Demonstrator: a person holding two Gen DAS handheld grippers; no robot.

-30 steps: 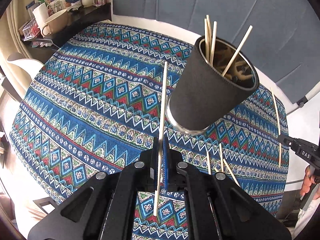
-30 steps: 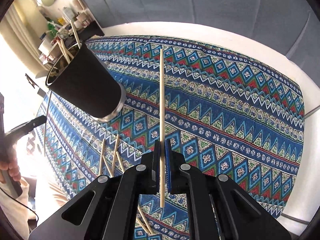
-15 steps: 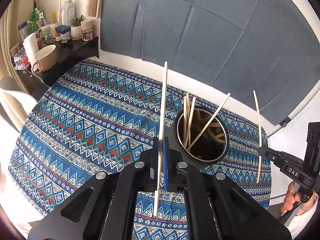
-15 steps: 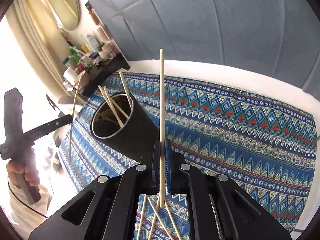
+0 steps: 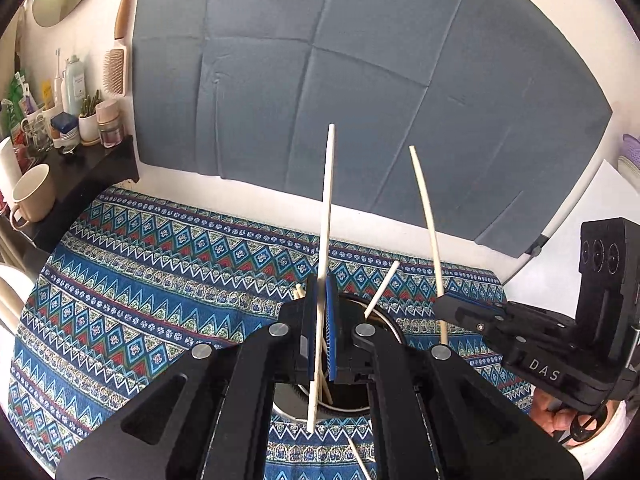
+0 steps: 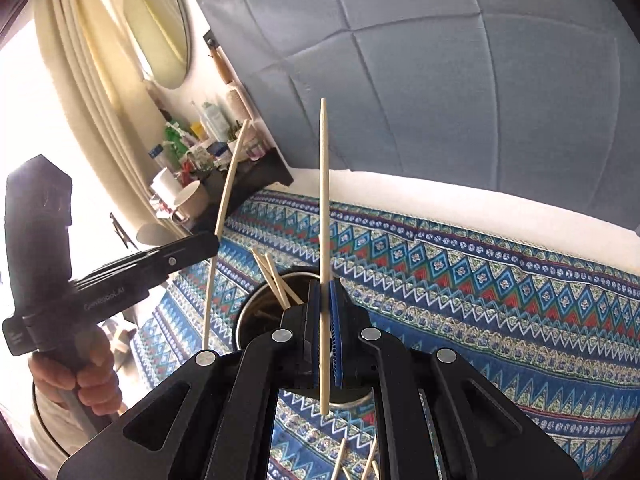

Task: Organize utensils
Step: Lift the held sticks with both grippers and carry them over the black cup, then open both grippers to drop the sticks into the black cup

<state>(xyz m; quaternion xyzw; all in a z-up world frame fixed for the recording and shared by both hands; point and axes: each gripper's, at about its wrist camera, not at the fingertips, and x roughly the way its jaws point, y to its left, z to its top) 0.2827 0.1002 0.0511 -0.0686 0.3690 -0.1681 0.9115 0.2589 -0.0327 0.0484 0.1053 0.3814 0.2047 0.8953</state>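
The mouth of the black cup [image 6: 264,312] is partly blocked by sticks [image 6: 276,280] that lean out of it. Loose sticks [image 6: 356,460] lie on the cloth [image 5: 140,280] in front. The cloth to the left is free; the cluttered shelf [image 5: 80,168] closes that far corner.

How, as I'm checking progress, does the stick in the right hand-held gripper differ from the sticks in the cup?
The held stick is clamped in the shut right hand-held gripper; the cup sticks stand free. The held stick runs straight up the right wrist view; the cup sticks lean aslant, lower ends inside the cup. All are thin, pale wood.
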